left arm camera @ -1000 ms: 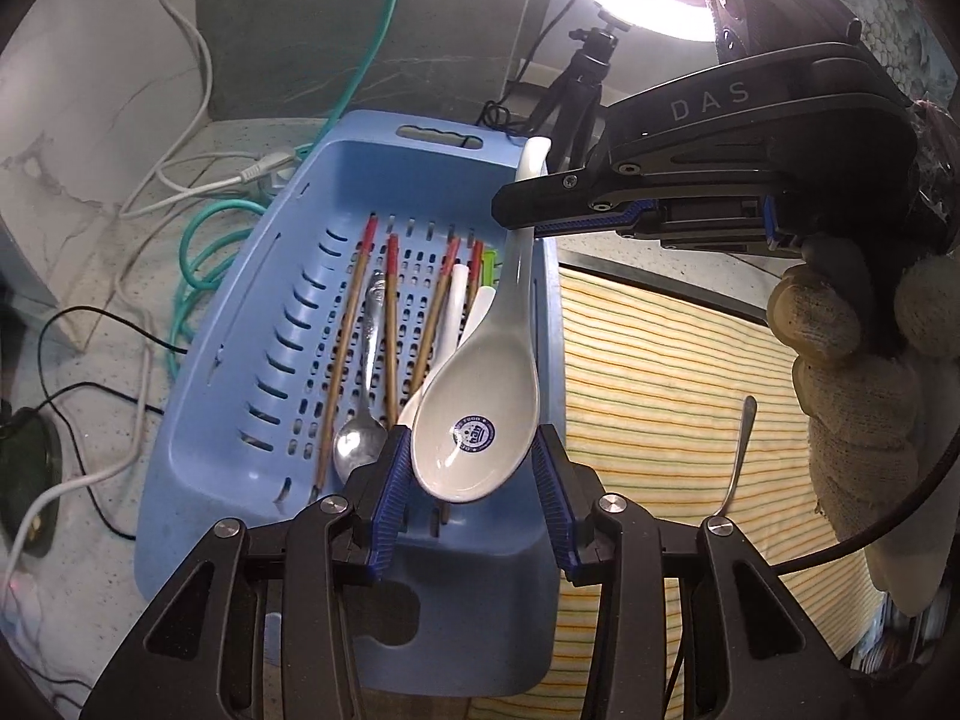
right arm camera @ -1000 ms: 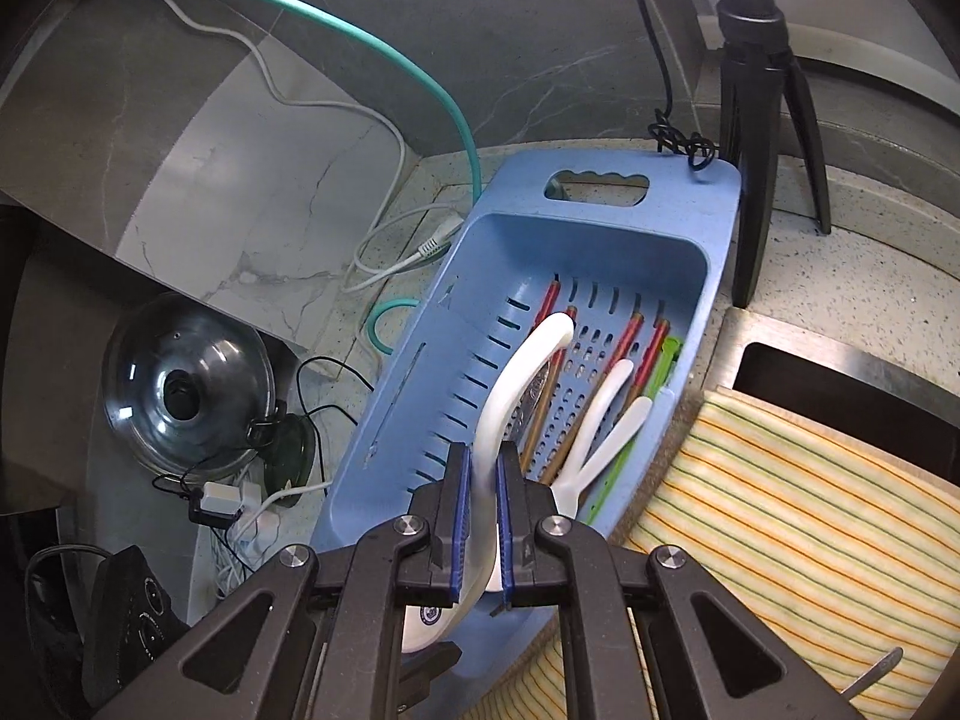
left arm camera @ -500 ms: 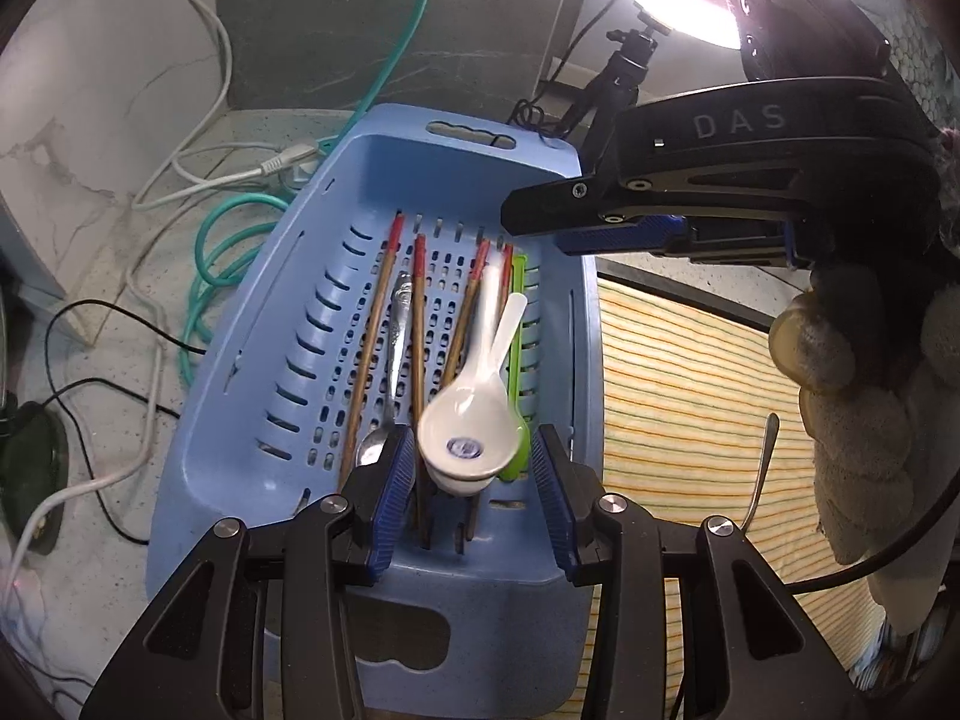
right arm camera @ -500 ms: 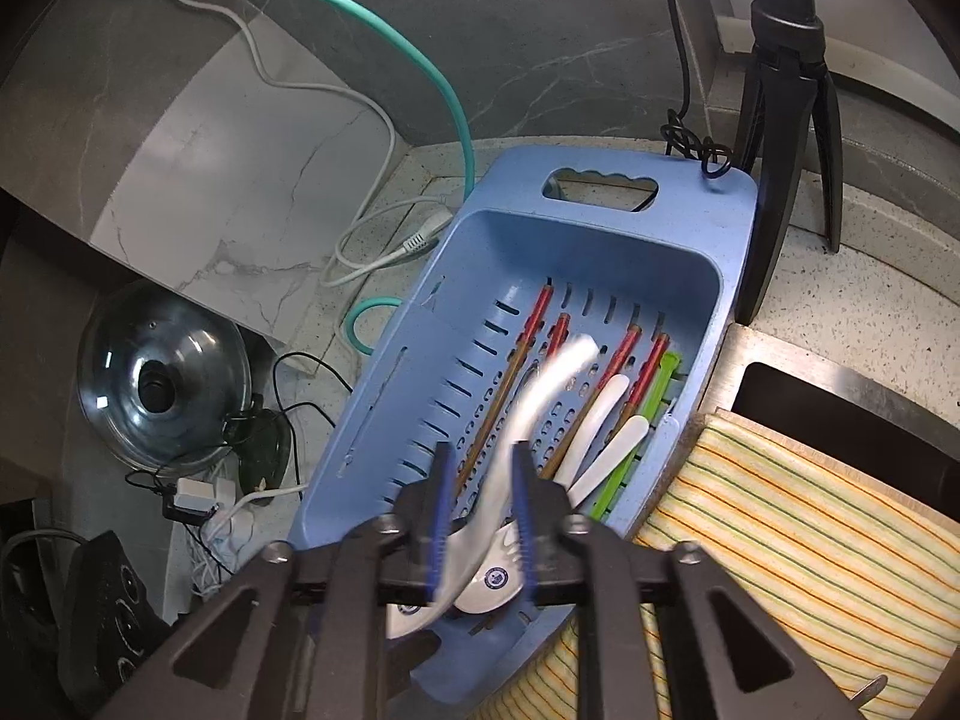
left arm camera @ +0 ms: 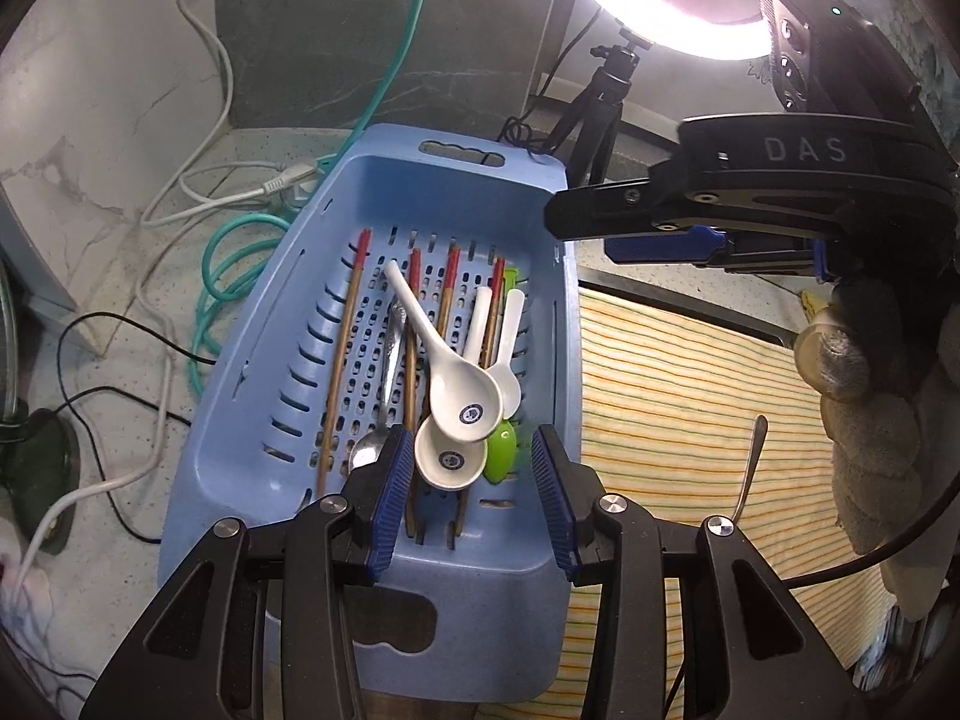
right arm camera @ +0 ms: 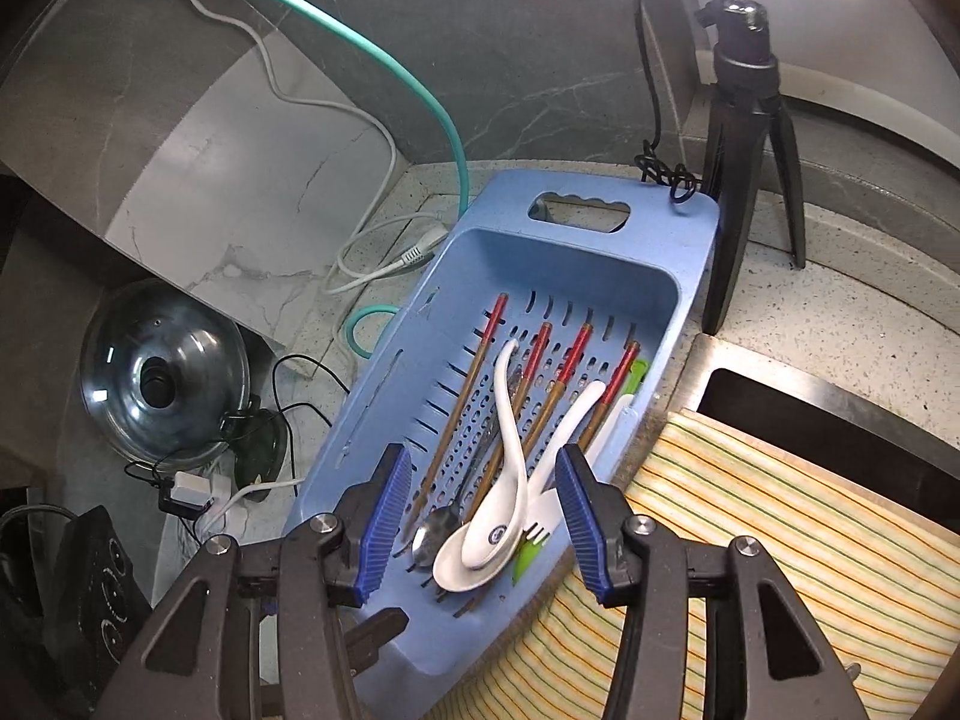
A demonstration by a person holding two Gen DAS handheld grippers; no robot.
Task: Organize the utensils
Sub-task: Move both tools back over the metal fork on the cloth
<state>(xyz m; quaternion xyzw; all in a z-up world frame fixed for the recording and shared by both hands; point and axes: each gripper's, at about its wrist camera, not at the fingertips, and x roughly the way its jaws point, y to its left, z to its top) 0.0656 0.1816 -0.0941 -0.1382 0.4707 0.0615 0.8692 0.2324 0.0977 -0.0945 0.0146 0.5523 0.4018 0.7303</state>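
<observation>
The white spoon (right arm camera: 510,468) that the right gripper (right arm camera: 483,525) clamped a second ago now lies in the blue basket (right arm camera: 690,252), across the chopsticks (right arm camera: 474,384). Both grippers' fingers stand apart, empty; left gripper (left arm camera: 474,492) hovers over the basket.

Three white spoons (left arm camera: 462,378), four chopsticks (left arm camera: 342,354), one basket (left arm camera: 252,360).
</observation>
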